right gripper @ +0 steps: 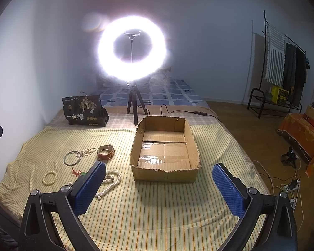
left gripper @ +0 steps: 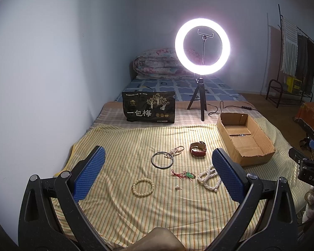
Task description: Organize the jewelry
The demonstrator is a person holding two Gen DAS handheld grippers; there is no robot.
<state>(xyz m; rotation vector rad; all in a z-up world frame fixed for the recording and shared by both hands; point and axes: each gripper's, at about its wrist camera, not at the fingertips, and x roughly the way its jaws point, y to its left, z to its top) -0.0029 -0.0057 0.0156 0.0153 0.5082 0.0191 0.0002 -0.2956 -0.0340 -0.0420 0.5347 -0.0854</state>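
Jewelry lies loose on a striped yellow bedsheet [left gripper: 136,142]. A cream bead bracelet [left gripper: 143,187], a dark metal bangle [left gripper: 162,160], a small pearl strand [left gripper: 175,151], a red-strapped watch [left gripper: 198,149], a red cord with a green pendant [left gripper: 183,174], a small earring [left gripper: 178,187] and a long pearl necklace [left gripper: 209,177]. An empty cardboard box [right gripper: 165,146] stands to their right. My left gripper [left gripper: 158,165] is open and empty above the jewelry. My right gripper [right gripper: 159,179] is open and empty, facing the box; the pearl necklace [right gripper: 111,181] lies by its left finger.
A lit ring light on a tripod [left gripper: 202,48] stands behind the sheet, its cable [right gripper: 190,112] trailing right. A black snack bag [left gripper: 149,109] stands at the back left. A folded quilt [left gripper: 155,63] lies at the bed's head. A clothes rack [right gripper: 282,62] stands right.
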